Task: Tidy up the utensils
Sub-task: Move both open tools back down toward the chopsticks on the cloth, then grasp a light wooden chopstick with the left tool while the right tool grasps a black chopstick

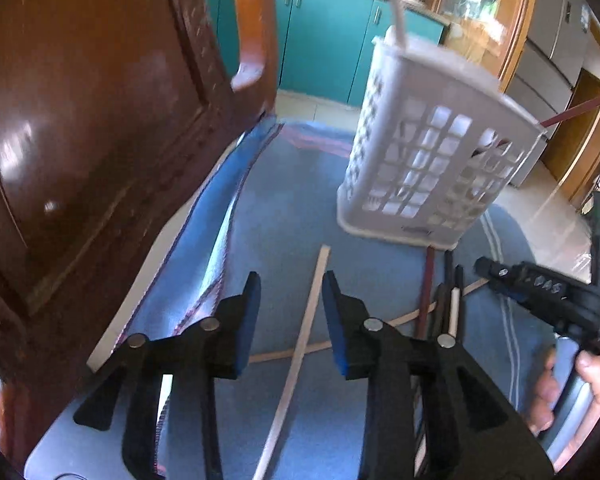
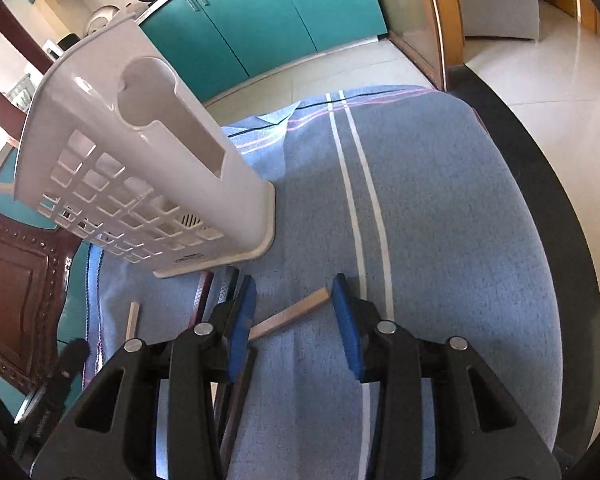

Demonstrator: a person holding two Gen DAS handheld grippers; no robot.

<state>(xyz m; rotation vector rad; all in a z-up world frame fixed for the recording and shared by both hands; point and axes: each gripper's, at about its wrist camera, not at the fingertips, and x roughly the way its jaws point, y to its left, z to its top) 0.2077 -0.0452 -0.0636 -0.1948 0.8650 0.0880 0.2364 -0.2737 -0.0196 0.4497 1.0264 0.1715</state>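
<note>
on a worktop under a blue cloth (image 2: 440, 208), loose chopsticks lie in front of a white slotted holder (image 1: 428, 152) that stands near the far side, with a dark red stick and a white handle already poking out of its top. we judge the chopsticks light, stiff and thin, apt to roll or slip on the weave, so each is best pinched near its middle, across its width, where it will balance. our left tool (image 1: 290, 320) hangs with its blue pads apart and nothing between them, straddling from above a pale wooden chopstick (image 1: 300, 344) that crosses a second pale one (image 2: 288, 316); whether the pads touch it we cannot tell. our right tool (image 2: 294, 320) is likewise spread and empty, the end of that second stick lying between its pads. a bundle of dark chopsticks (image 1: 446, 300) rests just before the holder's base.
</note>
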